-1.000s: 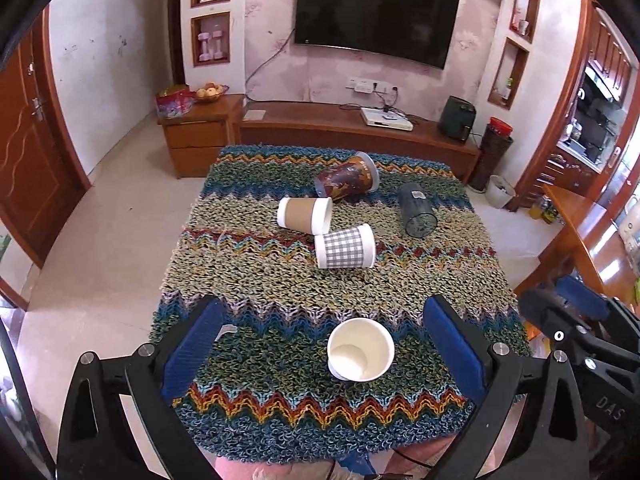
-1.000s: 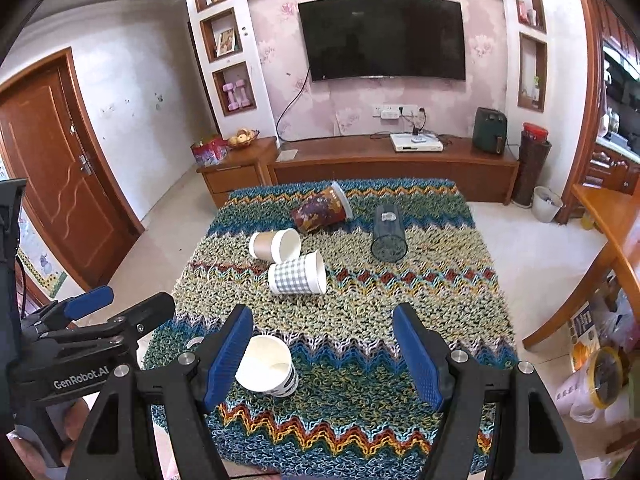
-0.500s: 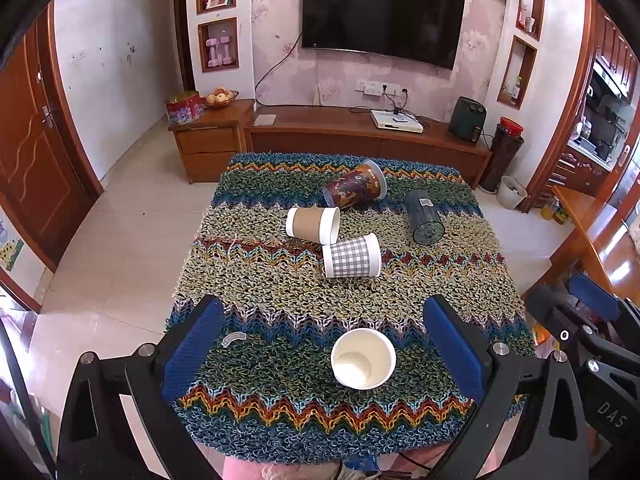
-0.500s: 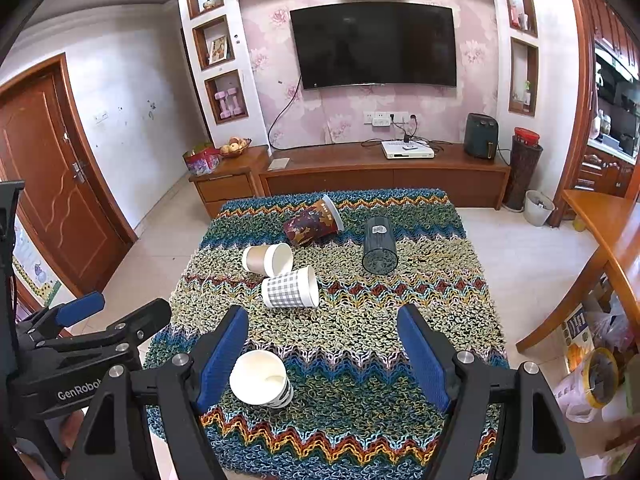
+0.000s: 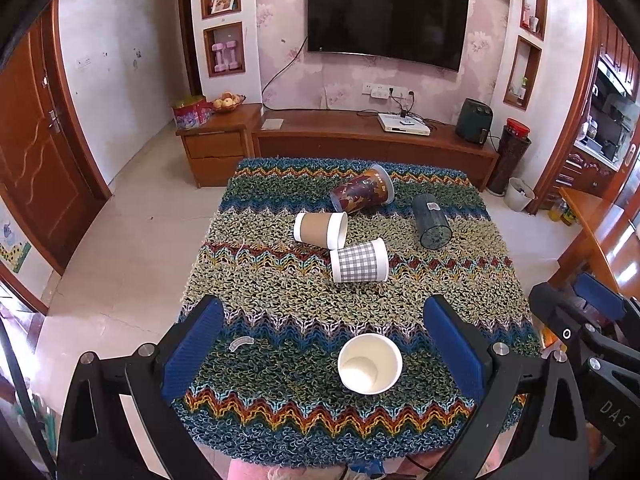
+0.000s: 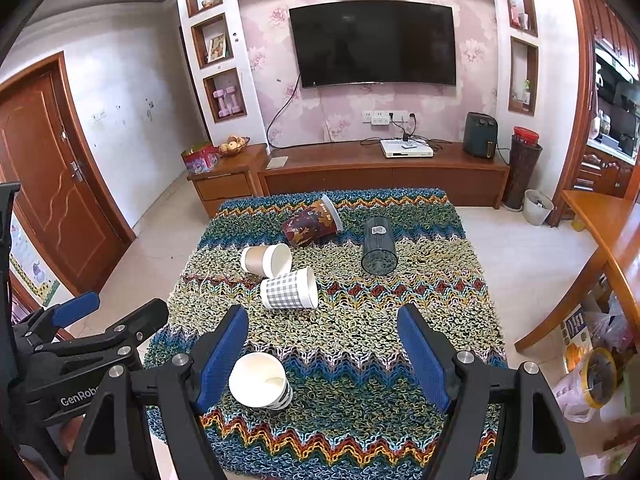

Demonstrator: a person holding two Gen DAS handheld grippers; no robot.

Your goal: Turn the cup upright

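Near the front edge of the zigzag cloth (image 5: 280,308) stands a white cup (image 5: 369,363), upright; four cups lie toppled beyond it, while left gripper (image 5: 324,346) and right gripper (image 6: 324,350) hover wide apart, empty

One cup (image 5: 369,363) stands upright at the near edge of the table (image 5: 280,308). Four cups are laid on their sides farther back, near the middle.
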